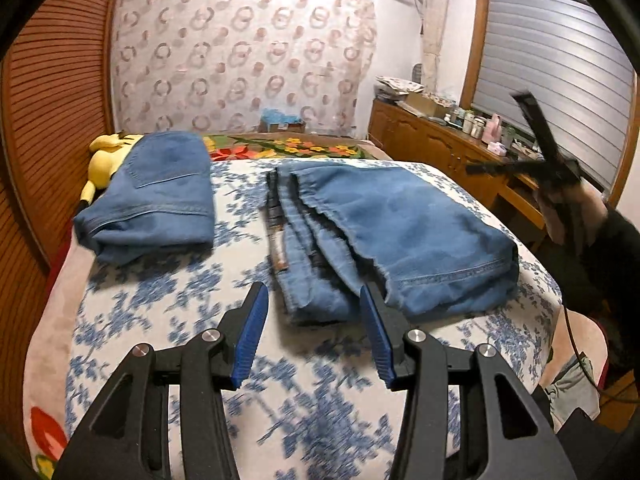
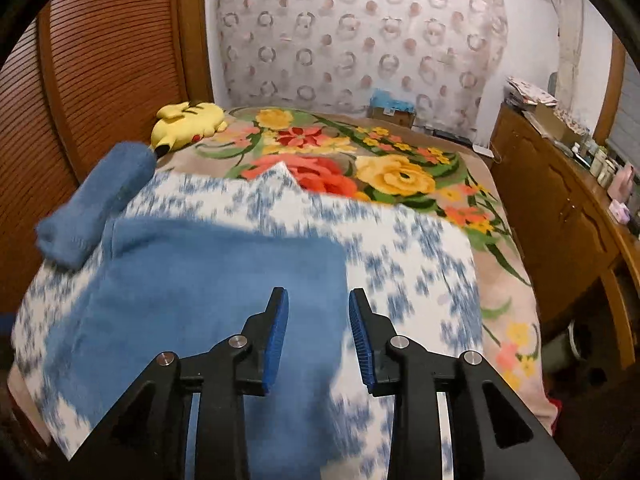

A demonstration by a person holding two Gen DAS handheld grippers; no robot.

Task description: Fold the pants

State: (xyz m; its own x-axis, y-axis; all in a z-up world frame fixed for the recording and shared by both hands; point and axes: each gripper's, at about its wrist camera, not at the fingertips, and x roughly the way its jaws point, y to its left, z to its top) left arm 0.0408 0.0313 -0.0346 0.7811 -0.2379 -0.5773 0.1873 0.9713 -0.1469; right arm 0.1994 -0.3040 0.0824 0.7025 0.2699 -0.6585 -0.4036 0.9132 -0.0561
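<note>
The folded pants (image 1: 400, 232) were left flat on the bedsheet (image 1: 168, 300), the fold apparently finished. The left gripper (image 1: 314, 336) and right gripper (image 2: 318, 340) were held partly open and empty above them.

On the bed (image 1: 132, 320), the folded pants (image 1: 400, 232) lie to the right and a second folded pair (image 1: 156, 196) sits well apart to the left (its far end against the plush toy (image 1: 102, 160)). A dresser (image 1: 432, 140) runs along the bed's right side.
</note>
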